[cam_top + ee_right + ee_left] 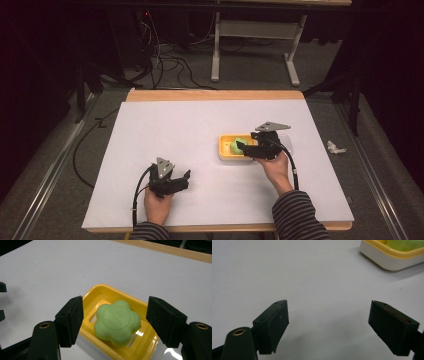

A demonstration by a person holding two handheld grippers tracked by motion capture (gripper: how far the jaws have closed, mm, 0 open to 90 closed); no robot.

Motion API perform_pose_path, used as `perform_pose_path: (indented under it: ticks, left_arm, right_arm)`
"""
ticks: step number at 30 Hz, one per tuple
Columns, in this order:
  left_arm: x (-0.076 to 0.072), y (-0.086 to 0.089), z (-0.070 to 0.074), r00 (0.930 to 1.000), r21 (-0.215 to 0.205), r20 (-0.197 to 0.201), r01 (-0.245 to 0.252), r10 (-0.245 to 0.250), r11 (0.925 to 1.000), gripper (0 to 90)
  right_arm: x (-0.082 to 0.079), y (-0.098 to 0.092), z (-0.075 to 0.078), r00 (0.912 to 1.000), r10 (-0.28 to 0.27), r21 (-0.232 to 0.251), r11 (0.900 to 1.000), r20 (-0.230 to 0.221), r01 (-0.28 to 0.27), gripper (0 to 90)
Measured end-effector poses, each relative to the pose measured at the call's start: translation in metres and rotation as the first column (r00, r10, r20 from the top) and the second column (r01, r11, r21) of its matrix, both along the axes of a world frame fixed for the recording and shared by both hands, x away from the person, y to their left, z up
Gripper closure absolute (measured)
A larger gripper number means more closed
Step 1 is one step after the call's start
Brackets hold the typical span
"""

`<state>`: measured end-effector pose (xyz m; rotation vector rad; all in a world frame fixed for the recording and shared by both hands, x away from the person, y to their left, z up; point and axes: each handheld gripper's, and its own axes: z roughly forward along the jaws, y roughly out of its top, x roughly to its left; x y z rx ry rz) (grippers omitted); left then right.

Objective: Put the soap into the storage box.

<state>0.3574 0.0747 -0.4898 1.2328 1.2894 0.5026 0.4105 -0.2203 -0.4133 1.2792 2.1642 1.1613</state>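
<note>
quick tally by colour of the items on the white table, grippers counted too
Green: 1, the flower-shaped soap
Yellow: 1, the soap dish that the soap lies in
Black: 2, the left gripper and the right gripper, both open
Total: 4

Green flower-shaped soap (117, 322): lobed outline, flat top face with faint embossed marking, unreadable. Lies flat, top up, inside yellow soap dish (100, 291), centre to lower centre of the right gripper view. Dish: rectangular, rounded corners, yellow inner tray with slots, white outer base. In the high view, soap (237, 145) and dish (223, 150) sit right of centre on the white surface
</note>
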Motion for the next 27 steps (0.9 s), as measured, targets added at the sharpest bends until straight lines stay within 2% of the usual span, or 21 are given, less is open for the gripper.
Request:
perform_pose_path:
  ticks: [8, 15, 27]
  left_arm:
    - [0.0, 0.0, 0.0, 1.0, -0.001, -0.001, 0.001, -0.001, 1.0, 17.2]
    - [0.0, 0.0, 0.0, 1.0, -0.005, -0.001, 0.002, -0.002, 1.0, 17.2]
    - [0.0, -0.001, 0.0, 1.0, 0.001, -0.003, 0.006, -0.006, 1.0, 17.2]
  right_arm:
    - [-0.006, -0.006, 0.006, 0.9998, -0.002, 0.014, 1.0, 0.021, 0.002, 30.8]
    - [-0.014, -0.012, 0.009, 0.9993, -0.004, -0.003, 1.0, 0.038, 0.004, 31.0]
    - [-0.027, -0.025, 0.014, 0.9981, -0.017, 0.011, 1.0, 0.059, 0.016, 31.0]
